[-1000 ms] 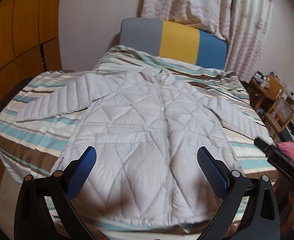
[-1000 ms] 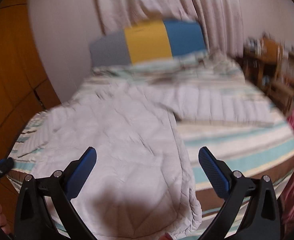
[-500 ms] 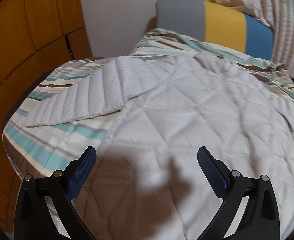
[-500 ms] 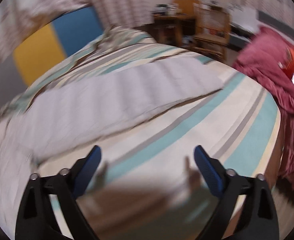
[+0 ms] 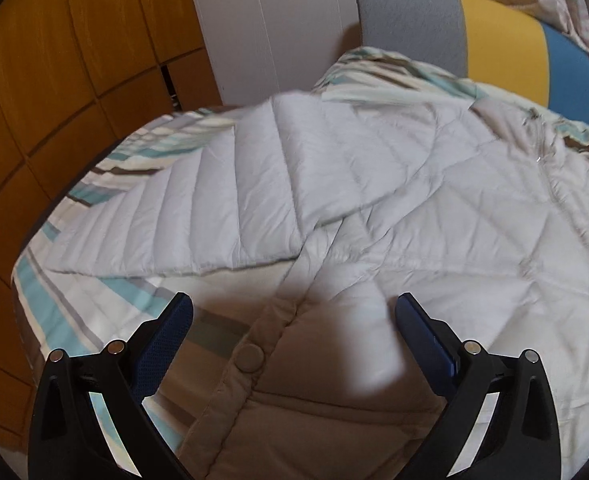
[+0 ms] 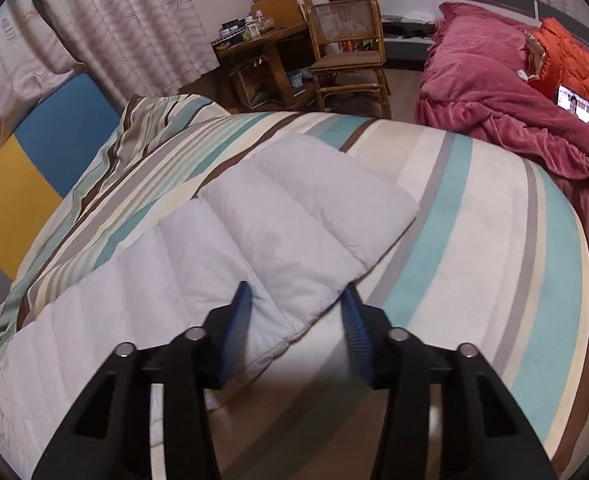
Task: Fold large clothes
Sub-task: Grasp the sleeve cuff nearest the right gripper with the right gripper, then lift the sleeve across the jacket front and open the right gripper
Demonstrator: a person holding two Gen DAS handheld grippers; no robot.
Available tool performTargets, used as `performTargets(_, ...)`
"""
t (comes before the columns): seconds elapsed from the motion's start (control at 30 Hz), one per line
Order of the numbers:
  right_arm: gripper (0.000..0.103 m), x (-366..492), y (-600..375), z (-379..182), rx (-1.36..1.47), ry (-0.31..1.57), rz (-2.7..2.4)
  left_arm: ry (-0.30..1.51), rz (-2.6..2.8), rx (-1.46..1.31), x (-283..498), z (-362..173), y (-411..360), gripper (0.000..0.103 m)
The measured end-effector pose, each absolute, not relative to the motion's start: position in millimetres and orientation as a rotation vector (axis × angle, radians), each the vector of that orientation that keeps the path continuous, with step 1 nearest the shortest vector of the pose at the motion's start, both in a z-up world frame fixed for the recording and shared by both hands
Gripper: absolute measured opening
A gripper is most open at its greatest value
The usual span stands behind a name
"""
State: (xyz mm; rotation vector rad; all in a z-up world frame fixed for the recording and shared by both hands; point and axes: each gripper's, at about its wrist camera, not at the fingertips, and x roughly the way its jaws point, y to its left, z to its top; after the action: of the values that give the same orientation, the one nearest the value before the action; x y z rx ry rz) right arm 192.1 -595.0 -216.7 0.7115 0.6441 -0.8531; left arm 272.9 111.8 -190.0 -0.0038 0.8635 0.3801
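A pale grey quilted puffer jacket (image 5: 434,216) lies flat, front up, on a striped bed (image 5: 54,304). Its left sleeve (image 5: 198,208) stretches out to the left. My left gripper (image 5: 294,320) is open just above the jacket's left side edge, near a snap button (image 5: 249,357). In the right wrist view the jacket's right sleeve (image 6: 278,232) lies across the bed. My right gripper (image 6: 296,300) is half closed, its blue pads (image 6: 240,312) on either side of the sleeve's lower edge near the cuff, without pinching it.
A grey, yellow and blue headboard (image 5: 494,36) stands at the bed's far end. Orange wardrobe panels (image 5: 54,80) are on the left. A wooden desk and rattan chair (image 6: 346,48) and a red blanket (image 6: 514,92) lie beyond the bed's right edge (image 6: 574,320).
Both grippers have moved apart and down: the left toward the jacket's left side edge, the right out to the right sleeve. The right jaws have narrowed around the sleeve edge.
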Motion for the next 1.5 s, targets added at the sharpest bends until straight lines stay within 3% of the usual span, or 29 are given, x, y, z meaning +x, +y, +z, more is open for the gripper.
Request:
performTargets(0.1, 0.013, 196.9, -593.9, -216.1, 0.701, 0.641, -0.852, 0.889, 0.373, -0.028, 273.0, -203.8, 115.9, 0.1)
performTargets(0.2, 0.006, 201.7, -587.1, -213.5, 0.668, 0.639, -0.83, 0.894, 0.38, -0.02, 273.9, -208.1, 114.3, 0.1)
performTargets(0.63, 0.005, 245.4, -439.5, -151.9, 0.101, 0.534, -0.616, 0.907, 0.387, -0.003, 275.6, -213.5, 109.6, 0.1)
performTargets(0.87, 0.004, 285.7, -321.7, -130.3, -0.047, 0.513, -0.367, 0.904, 0.37, -0.043, 274.8, -214.6, 115.0, 0.1)
performTargets(1.5, 0.004, 330.1, -75.1, -181.3, -0.365, 0.569, 0.2, 0.899, 0.363, -0.061, 273.1, -215.8, 115.7, 0.1)
